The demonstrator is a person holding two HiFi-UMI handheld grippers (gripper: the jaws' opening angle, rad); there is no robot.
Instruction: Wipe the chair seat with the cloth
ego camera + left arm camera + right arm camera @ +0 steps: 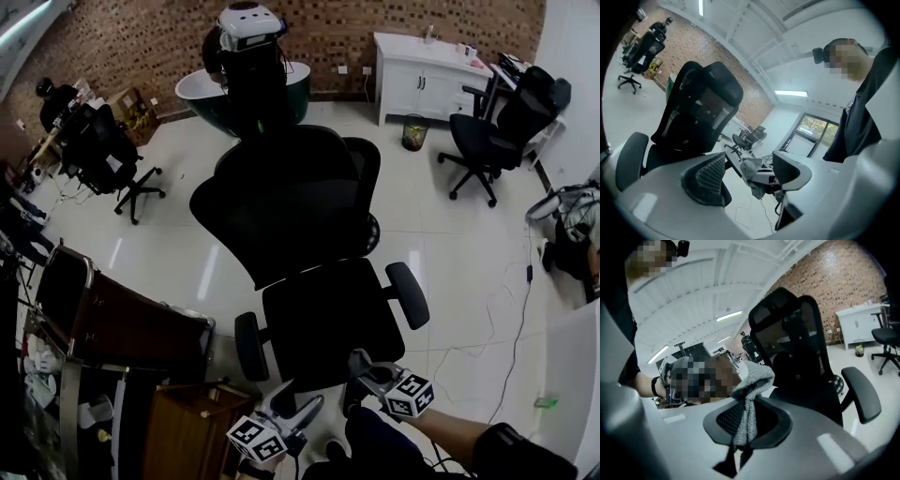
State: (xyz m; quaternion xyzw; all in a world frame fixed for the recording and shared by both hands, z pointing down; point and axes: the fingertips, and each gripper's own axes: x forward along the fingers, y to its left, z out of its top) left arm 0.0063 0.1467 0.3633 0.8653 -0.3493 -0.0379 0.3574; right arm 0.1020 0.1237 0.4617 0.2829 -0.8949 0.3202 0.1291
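A black mesh office chair (300, 216) stands in the middle of the head view, its seat (328, 319) facing me between two padded armrests. At the seat's front edge my right gripper (364, 367) is shut on a grey cloth (751, 383). The cloth bunches above the closed jaws and hangs down between them in the right gripper view. My left gripper (302, 411) is lower and to the left, below the seat's front corner. It is open and nothing lies between its pads (708, 177). Beyond the gap, the left gripper view shows the cloth (751, 169) held by the other gripper.
A wooden cabinet (183, 417) and a dark leather seat (112, 323) stand close on the left. Other office chairs (497, 131) are at the far right and far left. A white sideboard (427, 70), a bin (413, 131) and floor cables (492, 323) are beyond.
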